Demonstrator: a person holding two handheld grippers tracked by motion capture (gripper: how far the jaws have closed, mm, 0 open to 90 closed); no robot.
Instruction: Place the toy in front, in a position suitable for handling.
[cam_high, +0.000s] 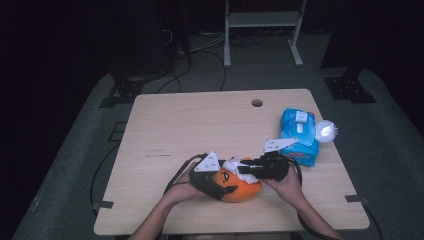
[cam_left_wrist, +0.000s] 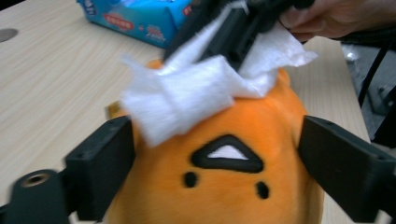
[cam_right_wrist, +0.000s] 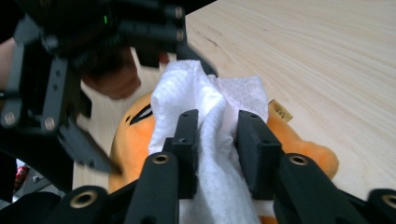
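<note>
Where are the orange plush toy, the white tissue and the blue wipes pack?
orange plush toy (cam_left_wrist: 224, 196), left gripper view, on its face below the mouth.
white tissue (cam_right_wrist: 205, 100), right gripper view, on the bunched top above the jaws.
blue wipes pack (cam_high: 299, 131), high view, on its top.

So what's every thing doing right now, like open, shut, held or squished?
Orange plush toy: lying on the table, clamped by the left gripper.
White tissue: crumpled on the toy, between the right gripper's jaws.
Blue wipes pack: lying flat, lid shut.
</note>
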